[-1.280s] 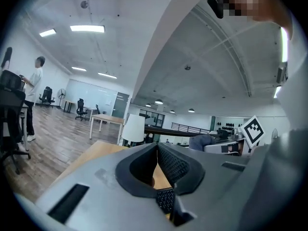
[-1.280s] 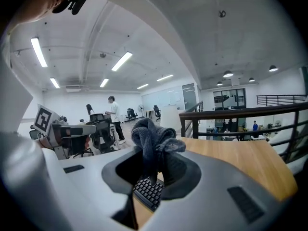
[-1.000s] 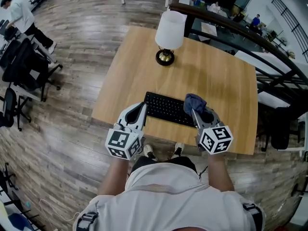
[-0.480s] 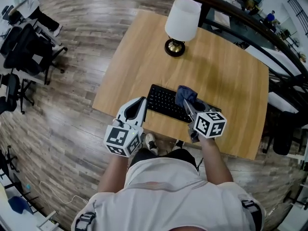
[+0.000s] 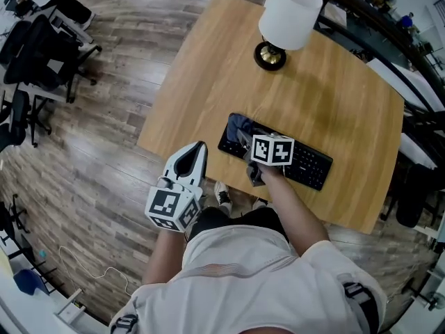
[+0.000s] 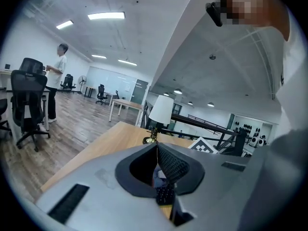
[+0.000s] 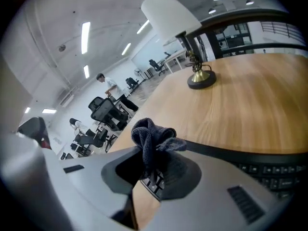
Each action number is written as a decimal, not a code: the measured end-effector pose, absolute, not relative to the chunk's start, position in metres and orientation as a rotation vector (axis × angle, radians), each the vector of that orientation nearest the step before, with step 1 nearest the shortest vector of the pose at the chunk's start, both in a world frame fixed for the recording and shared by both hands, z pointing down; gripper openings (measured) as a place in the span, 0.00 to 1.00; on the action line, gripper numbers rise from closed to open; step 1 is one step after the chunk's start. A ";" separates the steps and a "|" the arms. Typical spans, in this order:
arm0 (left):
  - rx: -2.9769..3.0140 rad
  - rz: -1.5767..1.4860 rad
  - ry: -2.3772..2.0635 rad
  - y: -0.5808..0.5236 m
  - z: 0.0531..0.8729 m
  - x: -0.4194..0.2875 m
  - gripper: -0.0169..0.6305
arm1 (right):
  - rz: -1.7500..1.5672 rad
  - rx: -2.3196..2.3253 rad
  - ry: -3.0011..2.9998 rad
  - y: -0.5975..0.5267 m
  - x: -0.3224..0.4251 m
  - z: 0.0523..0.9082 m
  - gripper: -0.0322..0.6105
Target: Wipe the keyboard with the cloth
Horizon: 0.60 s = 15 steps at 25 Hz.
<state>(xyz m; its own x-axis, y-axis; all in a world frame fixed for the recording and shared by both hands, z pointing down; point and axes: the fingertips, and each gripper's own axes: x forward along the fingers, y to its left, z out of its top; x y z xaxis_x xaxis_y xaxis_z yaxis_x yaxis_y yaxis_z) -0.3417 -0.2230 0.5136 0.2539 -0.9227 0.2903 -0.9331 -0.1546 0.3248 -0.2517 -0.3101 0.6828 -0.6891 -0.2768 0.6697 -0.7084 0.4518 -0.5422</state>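
the table (image 5: 208,68) fills the upper middle of the frame; the lamp (image 5: 285,16) stands on it at the top, near its far edge; the keyboard (image 5: 306,162) lies at frame centre, by the near edge, well apart from the lamp; the cloth (image 5: 238,126) sits on the keyboard's left end, between the jaws of the right gripper (image 5: 245,139); the left gripper (image 5: 198,152) is lower left of the keyboard, at the table's edge; office chairs (image 5: 35,54) stand at the upper left.
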 end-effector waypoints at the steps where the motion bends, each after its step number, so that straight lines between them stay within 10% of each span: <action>1: 2.091 0.037 -1.684 -0.221 0.516 -0.343 0.05 | 1.174 0.824 -2.185 -0.309 -0.257 0.691 0.26; 15: 2.175 0.032 -1.620 -0.241 0.504 -0.321 0.05 | 1.122 0.907 -2.055 -0.314 -0.241 0.722 0.26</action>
